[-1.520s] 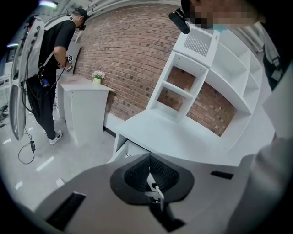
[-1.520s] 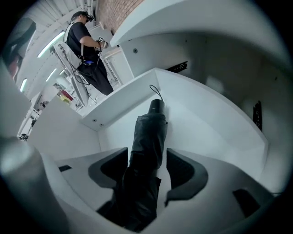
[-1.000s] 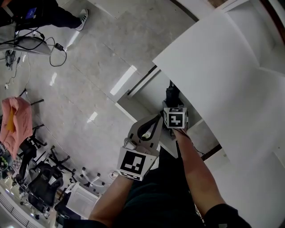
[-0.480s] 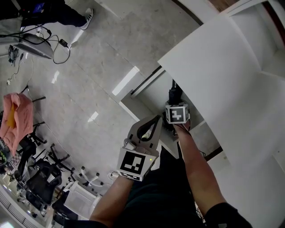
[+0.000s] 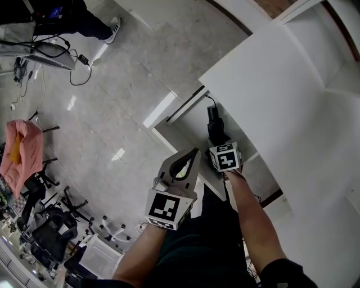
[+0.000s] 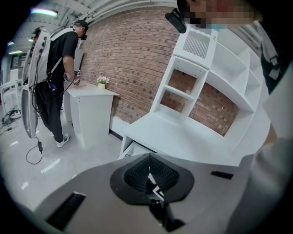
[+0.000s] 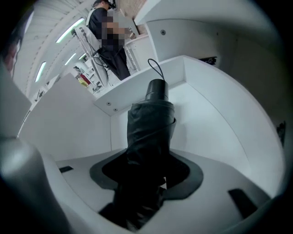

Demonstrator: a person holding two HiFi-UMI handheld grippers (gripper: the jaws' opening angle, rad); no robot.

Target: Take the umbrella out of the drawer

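Observation:
A black folded umbrella [image 5: 214,121] lies in the open white drawer [image 5: 169,135] under the desk. My right gripper [image 5: 217,142] reaches steeply down into the drawer, and its jaws are closing on the umbrella's near end. In the right gripper view the umbrella [image 7: 149,132] fills the gap of the right gripper [image 7: 146,183], its handle and wrist loop pointing toward the drawer's wall [image 7: 219,119]. My left gripper [image 5: 190,154] hangs shut and holds nothing beside the drawer's front. In its own view the left gripper [image 6: 149,176] has its pads together.
The white desk top [image 5: 281,95] overhangs the drawer's right side. A person [image 5: 73,17] stands far left by cables; office chairs [image 5: 50,230] and a pink cloth [image 5: 19,152] are lower left. In the left gripper view there is a white cabinet [image 6: 91,114] and shelf unit [image 6: 206,73].
My right gripper has pulled back a little toward me and rolled, and the umbrella's far end has swung slightly left with it. The left gripper has stayed put.

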